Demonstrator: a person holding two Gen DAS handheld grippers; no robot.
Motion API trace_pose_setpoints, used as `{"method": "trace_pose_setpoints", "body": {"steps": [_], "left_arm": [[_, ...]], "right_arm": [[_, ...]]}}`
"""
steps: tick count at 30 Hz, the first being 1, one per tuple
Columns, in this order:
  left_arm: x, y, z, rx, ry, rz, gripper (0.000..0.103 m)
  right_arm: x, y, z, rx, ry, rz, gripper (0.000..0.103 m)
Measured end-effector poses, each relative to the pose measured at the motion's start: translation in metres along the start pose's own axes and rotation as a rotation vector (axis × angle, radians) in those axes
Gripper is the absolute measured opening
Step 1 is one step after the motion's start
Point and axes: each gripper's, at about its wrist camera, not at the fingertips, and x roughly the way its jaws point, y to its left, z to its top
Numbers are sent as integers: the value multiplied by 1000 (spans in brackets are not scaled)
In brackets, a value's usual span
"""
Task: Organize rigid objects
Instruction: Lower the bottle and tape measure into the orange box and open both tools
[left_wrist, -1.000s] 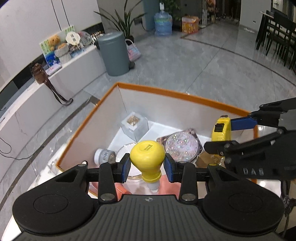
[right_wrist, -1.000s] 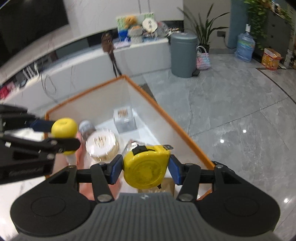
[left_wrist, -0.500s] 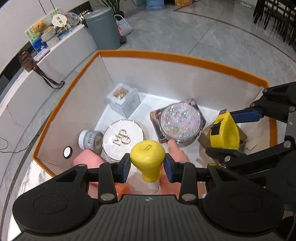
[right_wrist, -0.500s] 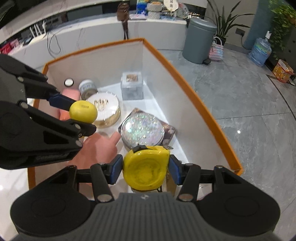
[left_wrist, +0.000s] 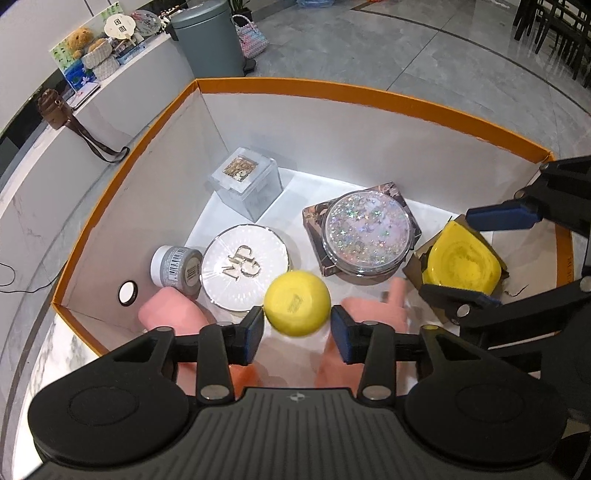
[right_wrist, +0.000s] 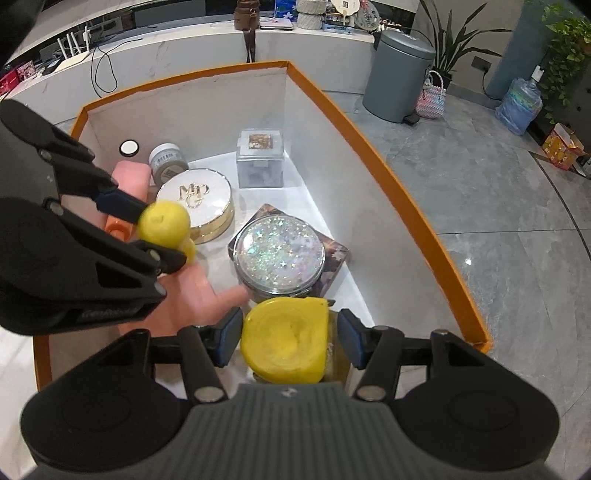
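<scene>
gold "MD" on white compact (left_wrist: 245, 263)

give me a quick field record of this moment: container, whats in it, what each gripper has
container: orange-rimmed box, white inside
contents: glitter jar on a dark square box; white round compact; grey jar on its side; clear cube box; pink item
left gripper: fingers apart around yellow bulb-shaped object, gaps both sides
right gripper: fingers apart around yellow tape measure, low in the box
blur: both yellow items smeared
</scene>
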Motion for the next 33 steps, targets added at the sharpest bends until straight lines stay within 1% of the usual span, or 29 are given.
{"method": "trace_pose_setpoints", "body": {"steps": [4, 5, 7, 11, 15, 24, 28, 33], "left_arm": [[-6, 2, -1, -4, -9, 15, 66], [-8, 3, -1, -8, -10, 20, 71], [-14, 6, -1, -18, -17, 25, 78], [-26, 13, -2, -37, -41, 33, 85], [-35, 16, -3, -48, -56, 40, 85], [-61, 15, -6, -45, -94, 54, 87], [-76, 17, -9, -59, -123, 57, 87], [-97, 19, -19, -98, -184, 55, 88]], "right_arm": [[-1, 0, 1, 2, -2, -1, 59], [-2, 0, 1, 3, -4, -2, 59], [-4, -1, 1, 5, -7, -2, 60], [-13, -6, 4, 31, -33, -9, 62], [-20, -10, 7, 60, -53, -5, 62], [-34, -10, 9, 67, -77, -5, 63], [-45, -11, 10, 73, -94, -15, 64], [-62, -13, 9, 97, -123, -10, 64]]}}
